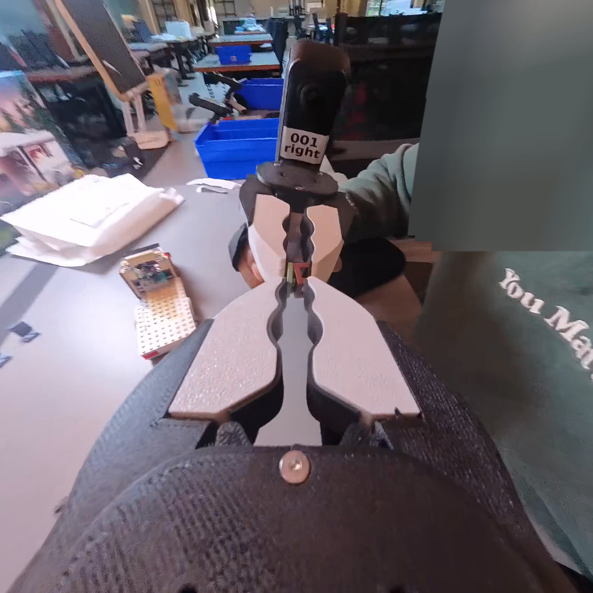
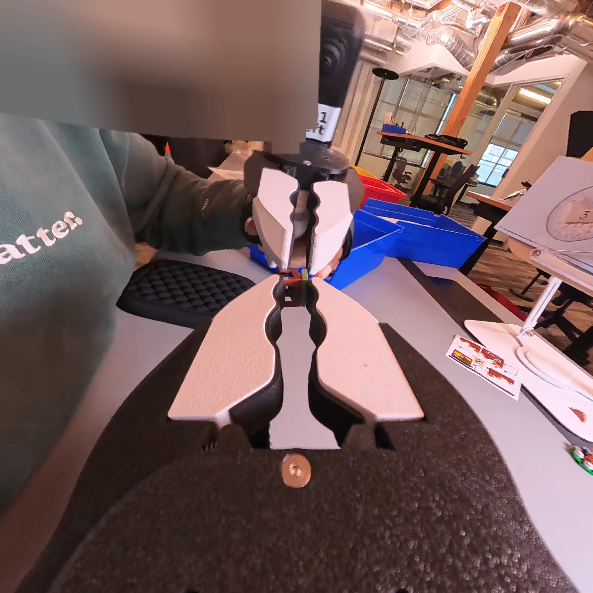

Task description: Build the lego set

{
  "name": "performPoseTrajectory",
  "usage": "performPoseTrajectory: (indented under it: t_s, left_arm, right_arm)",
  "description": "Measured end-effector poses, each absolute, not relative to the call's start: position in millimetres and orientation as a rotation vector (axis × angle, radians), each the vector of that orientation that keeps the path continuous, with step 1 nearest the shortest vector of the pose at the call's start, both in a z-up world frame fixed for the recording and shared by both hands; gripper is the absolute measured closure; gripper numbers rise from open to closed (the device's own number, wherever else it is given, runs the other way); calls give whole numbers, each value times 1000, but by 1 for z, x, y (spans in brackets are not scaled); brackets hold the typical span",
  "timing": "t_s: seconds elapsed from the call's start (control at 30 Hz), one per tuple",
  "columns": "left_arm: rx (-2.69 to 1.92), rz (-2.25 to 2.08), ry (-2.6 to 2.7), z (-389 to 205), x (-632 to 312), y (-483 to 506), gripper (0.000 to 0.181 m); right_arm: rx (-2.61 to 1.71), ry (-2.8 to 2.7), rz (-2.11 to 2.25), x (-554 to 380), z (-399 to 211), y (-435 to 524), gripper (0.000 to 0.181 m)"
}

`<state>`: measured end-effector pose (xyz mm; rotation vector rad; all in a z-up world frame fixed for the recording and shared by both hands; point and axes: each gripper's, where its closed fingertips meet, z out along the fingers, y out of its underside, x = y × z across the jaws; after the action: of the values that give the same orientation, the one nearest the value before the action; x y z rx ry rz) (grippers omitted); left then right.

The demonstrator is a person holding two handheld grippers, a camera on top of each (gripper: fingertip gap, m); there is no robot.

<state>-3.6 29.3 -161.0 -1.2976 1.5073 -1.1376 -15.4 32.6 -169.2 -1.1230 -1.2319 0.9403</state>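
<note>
- Left wrist view: the left tongs (image 1: pixel 293 282) are clenched at the tips on a small lego sub-assembly, an olive-green piece (image 1: pixel 289 275) mated to a dark red frame-shaped brick (image 1: pixel 302 272), held in the air above the grey worktop (image 1: pixel 80 369).
- The right tongs (image 1: pixel 296 269) meet it tip to tip from the far side, pinching the same small cluster; which piece each pair grips I cannot tell here.
- On the worktop to the left lies the partly built model: a white studded lego baseplate (image 1: pixel 167 321) with a low coloured structure (image 1: pixel 149 272) at its far end. Most studs are bare, so the build looks early.
- Behind it, a white paper bag (image 1: pixel 86 215); a few loose dark pieces (image 1: pixel 22 330) lie near the left edge.
- Right wrist view: the right tongs (image 2: pixel 294 290) are closed on the dark red brick and olive-green piece, with the left tongs (image 2: pixel 293 268) opposite.
- A sticker sheet (image 2: pixel 484 365) beside a white stand base (image 2: pixel 500 337) appears unused; a blue plastic bin (image 2: pixel 426 231) sits beyond.
- Judgement: the two small pieces are being pressed together; attaching them to the baseplate remains.
</note>
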Motion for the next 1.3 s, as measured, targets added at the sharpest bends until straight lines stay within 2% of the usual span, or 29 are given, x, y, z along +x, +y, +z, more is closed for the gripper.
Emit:
performPoseTrajectory:
  t_s: [0.1,0.17,0.8,0.87,1.3]
  left_arm:
    - [-1286,-1063,1493,-161,-5,31,172]
    - [-1282,-1001,1485,-162,-6,35,164]
    - [-1324,-1064,1495,-174,-11,32,167]
    - [-1330,-1087,1501,-176,-11,29,161]
    - [-1328,-1044,1485,-182,-12,28,168]
  right_arm:
    - [-1136,-1225,949,-16,-170,34,169]
    - [-1143,-1231,954,-17,-171,33,169]
    - [-1187,-1272,859,-22,-181,38,169]
    - [-1194,-1275,861,-23,-183,38,169]
    - [-1203,-1299,835,-26,-188,34,169]
